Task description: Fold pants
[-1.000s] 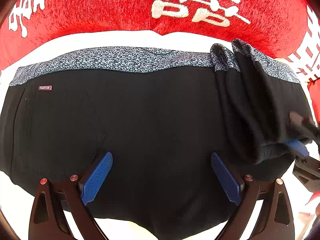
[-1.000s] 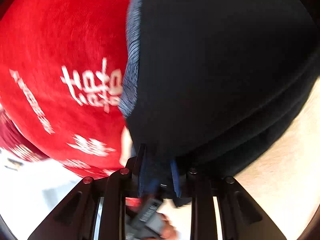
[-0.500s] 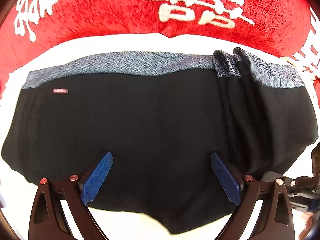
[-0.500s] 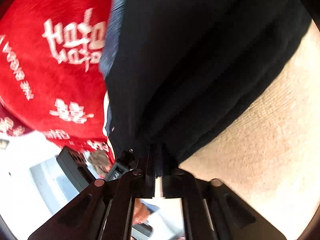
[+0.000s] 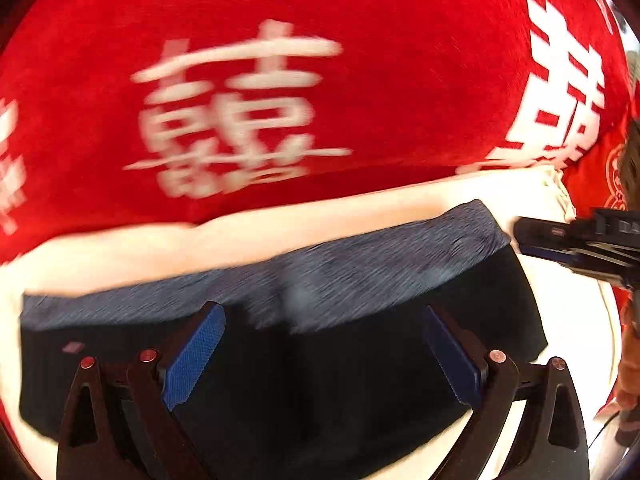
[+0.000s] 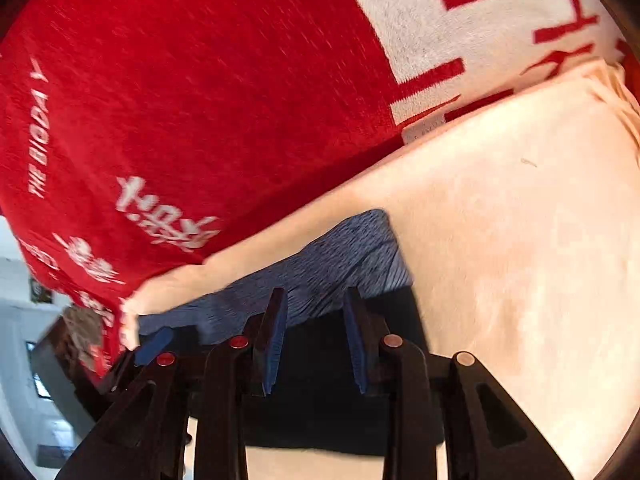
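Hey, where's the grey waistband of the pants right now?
In the left wrist view, the waistband runs across the middle, just beyond the open left tongs, bordered by the cream sheet below the red blanket.

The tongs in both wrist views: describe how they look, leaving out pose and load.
Left tongs: black angular frames with triangular cutouts, blue textured pads on the fingers, and round reddish rivets at the joints. Right tongs: the same black frames, blue ribbed pads and red or copper-toned rivets. No cables, sleeves or lettering show on either.
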`<act>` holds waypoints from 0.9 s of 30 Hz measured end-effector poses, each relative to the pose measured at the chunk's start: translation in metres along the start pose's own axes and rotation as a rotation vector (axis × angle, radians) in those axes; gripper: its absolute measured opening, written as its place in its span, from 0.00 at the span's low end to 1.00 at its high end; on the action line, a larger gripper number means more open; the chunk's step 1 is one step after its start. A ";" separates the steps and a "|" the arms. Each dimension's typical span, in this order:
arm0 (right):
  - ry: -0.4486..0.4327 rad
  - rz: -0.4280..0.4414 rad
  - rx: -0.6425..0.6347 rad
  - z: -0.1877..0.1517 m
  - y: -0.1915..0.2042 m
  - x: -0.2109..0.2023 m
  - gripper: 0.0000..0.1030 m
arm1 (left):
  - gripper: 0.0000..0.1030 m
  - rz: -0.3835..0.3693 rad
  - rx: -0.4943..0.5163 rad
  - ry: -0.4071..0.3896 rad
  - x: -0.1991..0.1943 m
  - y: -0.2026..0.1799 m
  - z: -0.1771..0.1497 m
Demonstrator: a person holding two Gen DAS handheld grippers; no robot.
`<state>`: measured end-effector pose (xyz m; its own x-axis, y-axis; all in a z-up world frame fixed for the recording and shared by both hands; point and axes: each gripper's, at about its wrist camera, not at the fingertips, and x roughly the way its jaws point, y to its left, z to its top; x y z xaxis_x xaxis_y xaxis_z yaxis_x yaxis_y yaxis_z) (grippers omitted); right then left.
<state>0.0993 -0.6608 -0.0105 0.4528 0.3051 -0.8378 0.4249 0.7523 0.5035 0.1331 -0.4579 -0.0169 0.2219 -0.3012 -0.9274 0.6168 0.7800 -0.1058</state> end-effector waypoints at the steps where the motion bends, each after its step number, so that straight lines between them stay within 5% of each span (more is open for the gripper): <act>1: 0.040 -0.013 0.004 0.000 -0.006 0.012 0.31 | 0.97 0.015 -0.001 0.022 0.012 -0.003 0.000; 3: 0.091 -0.038 0.014 -0.016 -0.017 0.029 0.31 | 0.97 0.064 -0.019 0.133 0.046 -0.007 -0.010; 8: 0.067 -0.066 -0.135 -0.047 -0.002 0.015 0.31 | 1.00 0.018 -0.078 0.123 0.034 0.007 -0.049; 11: 0.119 -0.072 -0.200 -0.054 0.006 0.010 0.31 | 1.00 -0.015 -0.230 0.187 0.022 0.029 -0.064; 19: 0.212 -0.017 -0.433 -0.072 0.062 0.007 0.32 | 1.00 0.190 -0.376 0.177 -0.033 0.055 -0.095; 21: 0.218 -0.010 -0.497 -0.075 0.084 0.022 0.35 | 1.00 0.216 -0.416 0.178 -0.035 0.065 -0.108; 25: 0.253 -0.007 -0.522 -0.090 0.113 0.064 0.59 | 1.00 0.237 -0.465 0.198 -0.029 0.084 -0.129; 27: 0.270 -0.086 -0.575 -0.113 0.119 0.086 0.59 | 1.00 0.234 -0.462 0.204 -0.029 0.091 -0.137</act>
<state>0.1005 -0.4787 -0.0464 0.1903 0.3093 -0.9317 -0.0717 0.9509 0.3010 0.0797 -0.3031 -0.0487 0.1347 -0.0142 -0.9908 0.1628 0.9866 0.0079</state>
